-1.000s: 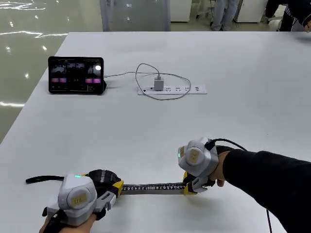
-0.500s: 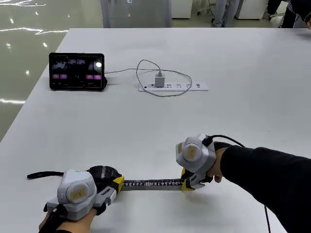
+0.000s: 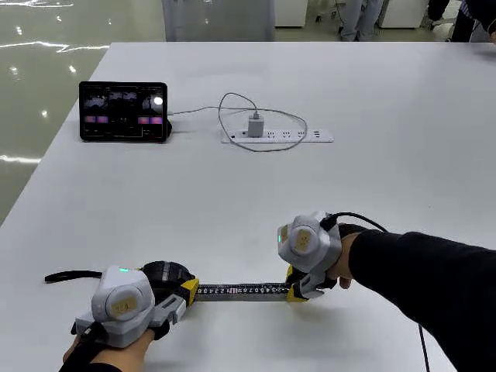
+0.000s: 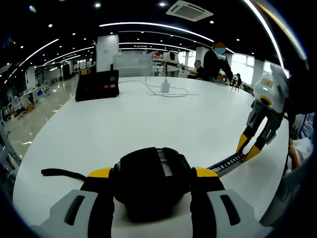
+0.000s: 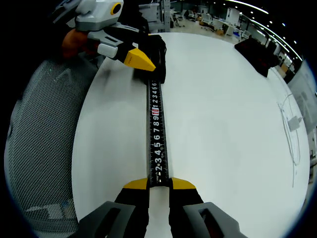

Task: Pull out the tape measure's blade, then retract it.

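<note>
A person stands at a wide white counter (image 3: 372, 155) with a handheld gripper in each hand and a tape measure stretched between them near the front edge. The left gripper (image 4: 153, 173) has its yellow-tipped fingers (image 4: 101, 172) closed around the black case of the tape measure (image 3: 167, 277), pinning it flat on the counter; a black wrist strap (image 3: 71, 275) trails off to the left of the case. The right gripper (image 5: 158, 184) has its fingers (image 5: 134, 184) pinched shut on the free end of the blade (image 5: 156, 134). The blade runs straight and flat along the surface, numerals up, from the case mouth to that grip. Only a short run of blade is out, so the task looks to be mid-way: the blade has left the case, and it has not been returned. Whether this is the pull or the return cannot be told from one moment. What is left, at the least, is getting the whole blade back inside the case. Further back sit a dark tablet (image 3: 124, 111) and a white power strip (image 3: 279, 137) with a charger (image 3: 255, 124) and looped cable, well apart from the work.
</note>
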Demonstrator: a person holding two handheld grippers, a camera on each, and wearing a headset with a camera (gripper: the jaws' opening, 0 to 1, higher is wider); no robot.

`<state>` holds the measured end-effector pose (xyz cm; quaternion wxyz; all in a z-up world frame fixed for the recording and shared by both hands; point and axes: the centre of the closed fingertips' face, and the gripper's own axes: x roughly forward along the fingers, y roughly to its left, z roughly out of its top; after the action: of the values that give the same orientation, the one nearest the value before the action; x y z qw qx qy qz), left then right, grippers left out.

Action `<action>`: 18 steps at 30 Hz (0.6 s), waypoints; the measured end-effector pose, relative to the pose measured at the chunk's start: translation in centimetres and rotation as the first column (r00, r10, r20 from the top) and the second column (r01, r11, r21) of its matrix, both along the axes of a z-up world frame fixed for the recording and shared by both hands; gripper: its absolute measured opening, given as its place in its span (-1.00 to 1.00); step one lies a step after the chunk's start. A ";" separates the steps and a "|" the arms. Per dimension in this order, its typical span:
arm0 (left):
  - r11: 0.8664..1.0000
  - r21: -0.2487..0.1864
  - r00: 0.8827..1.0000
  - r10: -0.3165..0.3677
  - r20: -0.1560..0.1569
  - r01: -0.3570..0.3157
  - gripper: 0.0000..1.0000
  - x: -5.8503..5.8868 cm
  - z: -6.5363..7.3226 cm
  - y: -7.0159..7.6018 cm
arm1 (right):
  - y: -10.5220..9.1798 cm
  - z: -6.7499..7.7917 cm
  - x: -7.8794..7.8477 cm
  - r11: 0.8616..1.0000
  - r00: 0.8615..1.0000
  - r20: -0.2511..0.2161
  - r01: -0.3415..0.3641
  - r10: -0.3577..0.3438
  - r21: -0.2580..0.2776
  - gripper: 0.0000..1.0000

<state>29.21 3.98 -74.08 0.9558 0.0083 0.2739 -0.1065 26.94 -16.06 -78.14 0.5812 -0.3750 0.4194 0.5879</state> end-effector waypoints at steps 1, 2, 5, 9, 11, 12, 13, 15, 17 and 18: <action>1.000 0.001 1.000 -0.001 0.000 0.001 0.15 0.0 0.0 0.0 | 0.1 0.0 0.0 1.000 1.000 -0.001 -0.001 0.001 0.000 -0.78; 1.000 0.002 1.000 -0.001 -0.002 0.001 0.15 0.0 0.0 0.0 | 0.1 0.0 0.0 1.000 1.000 -0.001 -0.002 0.002 0.000 -0.78; 1.000 0.002 1.000 -0.002 -0.001 0.002 0.15 0.0 0.0 0.0 | 0.2 -0.1 0.0 1.000 1.000 -0.002 -0.003 0.003 0.000 -0.78; 1.000 0.004 1.000 -0.004 -0.002 0.004 0.15 0.0 0.0 0.0 | 0.4 0.0 0.0 1.000 1.000 0.000 -0.005 0.005 0.002 -0.78; 1.000 0.005 1.000 -0.004 -0.003 0.004 0.15 0.0 0.0 0.0 | 0.5 -0.1 0.0 1.000 1.000 0.000 -0.006 0.006 0.003 -0.78; 1.000 0.004 1.000 -0.004 -0.002 0.004 0.15 0.0 0.0 0.0 | 0.5 -0.1 0.0 1.000 1.000 0.000 -0.006 0.006 0.003 -0.78; 1.000 0.004 1.000 -0.003 -0.003 0.003 0.15 0.0 0.0 0.0 | 0.5 -0.1 0.0 1.000 1.000 0.000 -0.006 0.006 0.004 -0.78; 1.000 0.003 1.000 -0.002 -0.004 0.002 0.15 0.0 0.0 0.0 | 0.6 0.0 0.0 1.000 1.000 0.000 -0.004 0.004 0.005 -0.78; 1.000 0.002 1.000 -0.002 -0.004 0.002 0.15 0.0 0.0 0.0 | 0.7 0.0 0.0 1.000 1.000 0.001 -0.005 0.005 0.010 -0.78; 1.000 0.003 1.000 -0.003 -0.004 0.003 0.15 0.0 0.0 0.0 | 0.8 0.0 0.1 1.000 1.000 0.001 -0.006 0.006 0.011 -0.78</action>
<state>29.23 4.03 -74.11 0.9551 0.0097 0.2759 -0.1075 26.99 -15.29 -78.17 0.5817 -0.3735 0.4145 0.5919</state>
